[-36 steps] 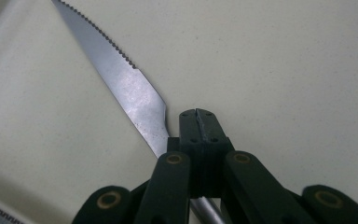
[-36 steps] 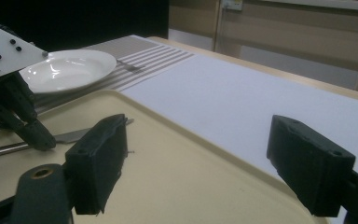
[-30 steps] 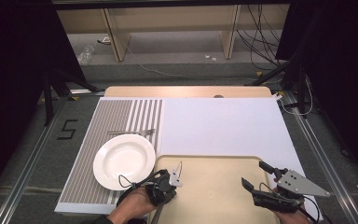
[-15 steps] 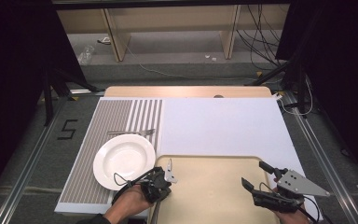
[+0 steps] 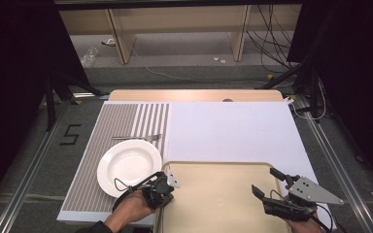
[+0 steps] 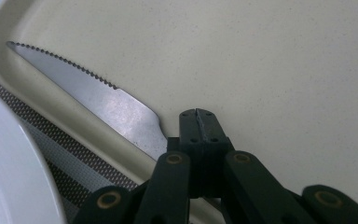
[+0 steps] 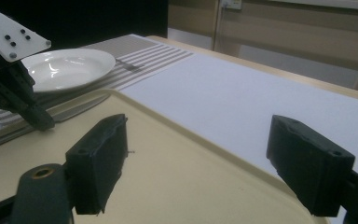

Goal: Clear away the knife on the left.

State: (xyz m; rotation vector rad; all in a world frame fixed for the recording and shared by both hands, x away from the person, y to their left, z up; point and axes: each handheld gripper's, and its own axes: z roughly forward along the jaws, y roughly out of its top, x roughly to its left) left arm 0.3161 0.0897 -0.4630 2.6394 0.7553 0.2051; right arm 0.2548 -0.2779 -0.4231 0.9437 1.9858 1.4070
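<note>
The knife (image 6: 93,95) lies along the left rim of the tray (image 5: 223,204), with its serrated blade resting on the rim and pointing away from the person. The left gripper (image 6: 199,122) is at the handle end of the knife. Its jaws are fully closed together, and the blade comes out from just beside the tips. If the jaws pinch the handle, I cannot tell, because the handle is hidden under the gripper. In the high view the left gripper (image 5: 169,175) sits at the near left corner of the tray, held by the left hand (image 5: 131,208).

The plate (image 5: 130,167) is just beside the tray on the left, on the striped mat (image 5: 111,126). It is white and empty. A fork (image 5: 138,138) lies on the mat behind the plate, near its far edge.

The right gripper (image 5: 264,187) is over the near right part of the tray, well apart from the knife. Its jaws stand wide open with nothing between them, as the right gripper view (image 7: 200,163) shows clearly. The tray and the mat lie on a white sheet (image 5: 233,131) that covers the table.
</note>
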